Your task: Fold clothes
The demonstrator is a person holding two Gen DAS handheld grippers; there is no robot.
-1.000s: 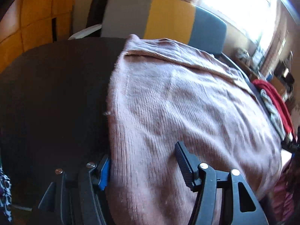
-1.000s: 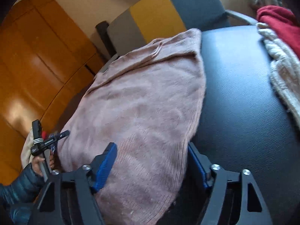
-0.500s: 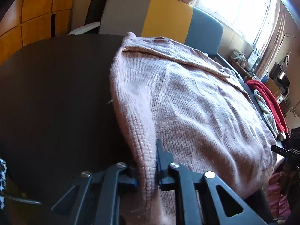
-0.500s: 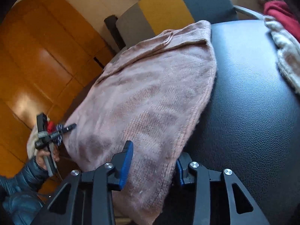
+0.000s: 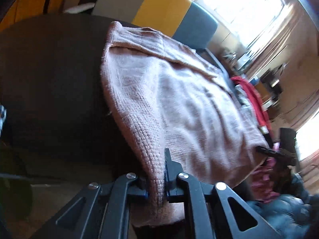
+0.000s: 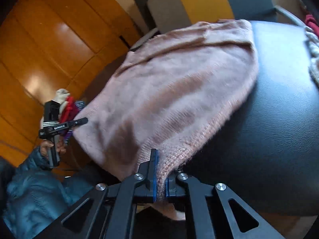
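With both near corners of the pink sweater [image 5: 179, 107] now caught, the step in hand looks like the grab before a fold — hem to collar, by my reading. L gripper [image 5: 157, 181] is pressed together on the knit edge at the sweater's left near corner; the fabric bunches up between its pads and runs away ahead of the tongs, w/ the collar end at the far side. R gripper [image 6: 160, 181] is likewise pinching the ribbed edge at the right near corner, a thick roll of knit squeezed between the blue pads [image 6: 154, 175]. Sweater lies spread on the dark padded seat [image 6: 279, 119], bulk of it just ahead of both tongs, far edge near the grey-yellow-blue chair back [image 5: 159, 12] beyond. Fabric near the tongs seems slightly raised, though motion blur makes that hard to call.

Off to the right of the L tongs a red garment [image 5: 253, 97] sits beside the sweater; same pile shows at the far right of the R tongs, well apart from the grip.

Next move, as I judge it: lift both corners together, keep them level & evenly spaced so the hem doesn't sag, carry fwd over the body toward the collar, then lay down & let go. Thick knit — probably heavy, may slip if the pinch is shallow.
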